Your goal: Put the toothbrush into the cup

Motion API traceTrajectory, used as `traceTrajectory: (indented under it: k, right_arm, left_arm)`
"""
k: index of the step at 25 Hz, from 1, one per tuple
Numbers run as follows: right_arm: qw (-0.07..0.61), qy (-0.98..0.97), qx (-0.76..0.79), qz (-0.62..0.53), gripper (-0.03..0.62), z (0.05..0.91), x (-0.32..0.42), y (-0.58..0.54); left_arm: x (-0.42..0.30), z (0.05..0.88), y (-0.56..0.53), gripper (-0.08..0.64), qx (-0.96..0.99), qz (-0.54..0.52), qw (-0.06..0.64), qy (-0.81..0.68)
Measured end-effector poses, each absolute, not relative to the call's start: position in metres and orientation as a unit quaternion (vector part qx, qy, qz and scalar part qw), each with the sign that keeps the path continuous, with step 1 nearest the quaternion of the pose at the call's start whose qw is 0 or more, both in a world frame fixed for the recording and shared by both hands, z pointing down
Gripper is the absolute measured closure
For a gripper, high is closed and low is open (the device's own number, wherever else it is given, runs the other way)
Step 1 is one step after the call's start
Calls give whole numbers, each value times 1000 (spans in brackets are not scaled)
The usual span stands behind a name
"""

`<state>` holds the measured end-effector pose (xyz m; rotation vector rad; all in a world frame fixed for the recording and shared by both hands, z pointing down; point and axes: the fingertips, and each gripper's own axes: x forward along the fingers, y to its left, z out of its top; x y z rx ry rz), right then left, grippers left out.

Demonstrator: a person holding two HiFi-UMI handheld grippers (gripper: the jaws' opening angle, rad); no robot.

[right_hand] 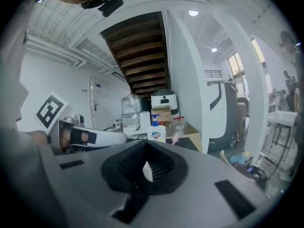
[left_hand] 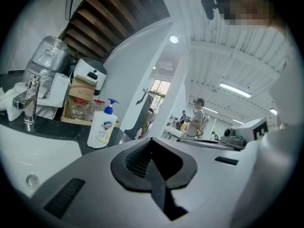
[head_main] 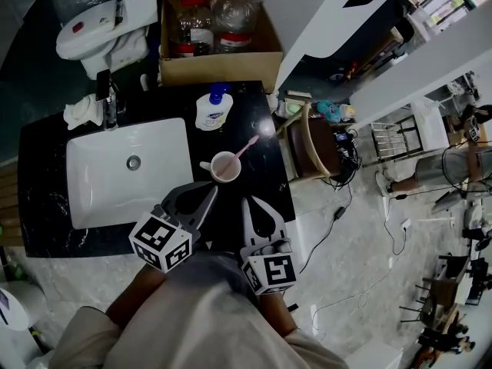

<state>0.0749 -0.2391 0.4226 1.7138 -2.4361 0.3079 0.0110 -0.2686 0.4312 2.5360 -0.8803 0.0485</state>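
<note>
Toothbrush (head_main: 247, 147): pink, slim, standing slanted in white cup (head_main: 226, 167), upper end leaning right past rim. Cup on black counter (head_main: 254, 114), just right of white sink (head_main: 100, 183). Left hand-held gripper (head_main: 209, 192) and right hand-held gripper (head_main: 247, 203) both clenched, empty, near counter's front edge, apart from cup.

Dim head view, glare on the black counter (head_main: 265, 125); gripper views fisheye-warped, dark-cornered.

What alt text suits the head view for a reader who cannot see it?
A pink toothbrush stands in a white cup on a black counter beside a white sink. The left gripper and right gripper, both shut, hang nearby.
</note>
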Motion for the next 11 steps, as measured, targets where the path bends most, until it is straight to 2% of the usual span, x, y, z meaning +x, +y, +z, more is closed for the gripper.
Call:
traceTrajectory:
  k: [11]
  right_arm:
    - [78,-813,569,101,588,424,74,-235]
  left_arm:
    - [11,430,-267,555,920,15,225,-322]
